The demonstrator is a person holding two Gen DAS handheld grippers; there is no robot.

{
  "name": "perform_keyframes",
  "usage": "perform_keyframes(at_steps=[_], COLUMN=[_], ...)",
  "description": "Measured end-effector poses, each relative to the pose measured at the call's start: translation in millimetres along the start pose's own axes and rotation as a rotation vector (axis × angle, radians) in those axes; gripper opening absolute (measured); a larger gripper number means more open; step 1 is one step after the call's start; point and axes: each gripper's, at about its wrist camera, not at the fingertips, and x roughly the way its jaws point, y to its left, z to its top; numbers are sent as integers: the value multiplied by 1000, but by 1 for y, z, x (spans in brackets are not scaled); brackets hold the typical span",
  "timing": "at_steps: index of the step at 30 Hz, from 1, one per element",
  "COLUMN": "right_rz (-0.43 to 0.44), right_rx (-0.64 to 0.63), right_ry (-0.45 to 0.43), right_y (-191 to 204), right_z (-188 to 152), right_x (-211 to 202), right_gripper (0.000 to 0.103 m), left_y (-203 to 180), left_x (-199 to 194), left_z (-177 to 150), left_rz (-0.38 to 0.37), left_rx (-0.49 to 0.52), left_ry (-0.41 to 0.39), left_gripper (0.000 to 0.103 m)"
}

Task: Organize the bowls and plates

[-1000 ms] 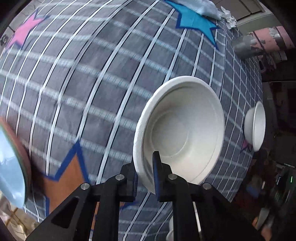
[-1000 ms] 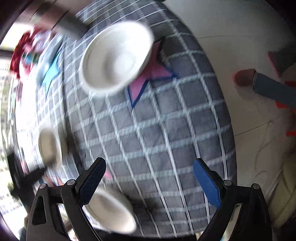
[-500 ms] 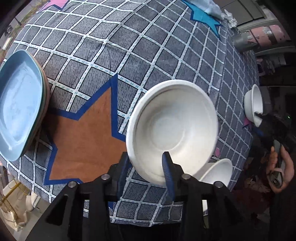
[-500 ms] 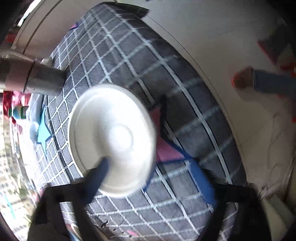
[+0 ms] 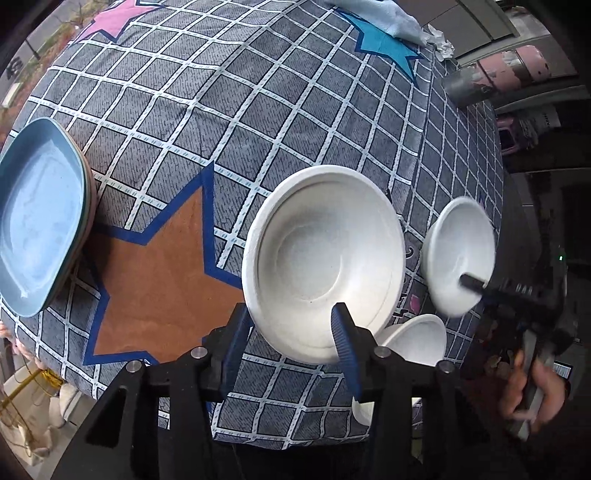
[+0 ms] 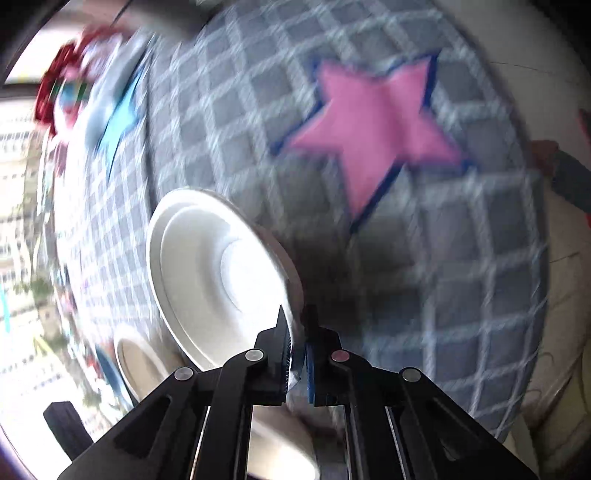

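In the left wrist view a white bowl (image 5: 325,262) rests on the checked tablecloth (image 5: 221,110), stacked over another white bowl (image 5: 417,343) near the table's front edge. My left gripper (image 5: 291,332) is open, its jaws apart on either side of the bowl's near rim. My right gripper (image 6: 297,347) is shut on the rim of a second white bowl (image 6: 214,273) and holds it tilted above the table; it also shows in the left wrist view (image 5: 458,254). The right wrist view is blurred by motion.
A stack of blue plates (image 5: 37,218) sits at the table's left edge. A brown star patch (image 5: 159,273) lies in front, a pink star (image 6: 373,122) farther off. A light blue cloth (image 5: 384,18) and a taped can (image 5: 461,88) sit at the far side.
My left gripper has opened and released the white bowl onto the lower bowl. My right gripper has closed on the other white bowl and lifted it toward the stack.
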Motion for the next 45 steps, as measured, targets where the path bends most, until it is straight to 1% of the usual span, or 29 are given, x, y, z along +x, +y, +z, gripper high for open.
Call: perform_keyframes(at_steps=[2, 3, 4, 5, 6, 7, 9, 11, 13, 15, 16, 18, 20, 23, 25, 27, 30, 32, 34, 35, 36, 41, 45], right_rz=[-16, 13, 28, 24, 18, 16, 8, 18, 0, -28, -40, -74, -113, -190, -237, -260, -286, -297, -319, -327, -335, -373, -400], right_rx=[-11, -4, 6, 7, 0, -9, -22, -16, -10, -29, -41, -86, -125, -222, -289, -321, -325, -317, -318, -319, -322, -341, -354], right_ry=[10, 36, 57, 64, 55, 29, -41, -52, -62, -67, -69, -66, -56, -47, -52, -65, -105, -126, -134, -134, -137, -171, -163], right_y=[3, 2, 1, 0, 0, -1, -3, -7, -12, -11, -7, -1, 7, 27, 37, 50, 69, 78, 86, 91, 87, 103, 117], right_z=[-14, -20, -23, -25, -27, -29, -33, -38, -47, -58, -62, -78, -90, -113, -125, -133, -137, -148, -157, -160, -159, -177, -189], right_x=[5, 10, 13, 14, 11, 5, -13, -21, -28, -31, -31, -32, -29, -24, -25, -26, -32, -35, -33, -32, -37, -35, -23], right_gripper=[9, 11, 22, 34, 66, 84, 84, 84, 84, 84, 84, 84, 84, 84, 84, 84, 84, 84, 84, 84, 84, 84, 84], left_y=[0, -1, -2, -3, -5, -6, -8, -10, -14, -19, -24, -33, -39, -52, -62, -76, -86, -88, -85, -83, -80, -68, -62], left_x=[-1, -1, -1, -2, -2, -3, -6, -9, -12, -15, -16, -18, -20, -21, -21, -20, -21, -24, -28, -28, -30, -35, -38], left_z=[-2, -3, -5, -5, -7, -8, -10, -14, -17, -22, -25, -32, -38, -40, -38, -36, -36, -38, -39, -39, -38, -39, -41], left_rz=[-2, -3, -3, -2, -1, -1, -1, 3, 17, 57, 94, 162, 185, 208, 217, 231, 251, 247, 254, 256, 255, 247, 255], left_rx=[2, 0, -1, 2, 9, 14, 20, 29, 43, 79, 110, 177, 225, 297, 351, 428, 524, 575, 606, 612, 616, 652, 690], left_ry=[2, 2, 2, 2, 0, -3, -10, -19, -27, -36, -42, -55, -64, -67, -72, -74, -68, -74, -77, -79, -79, -74, -80], left_gripper=[52, 53, 54, 54, 55, 56, 58, 59, 59, 59, 60, 66, 74, 78, 79, 81, 82, 82, 82, 82, 82, 82, 82])
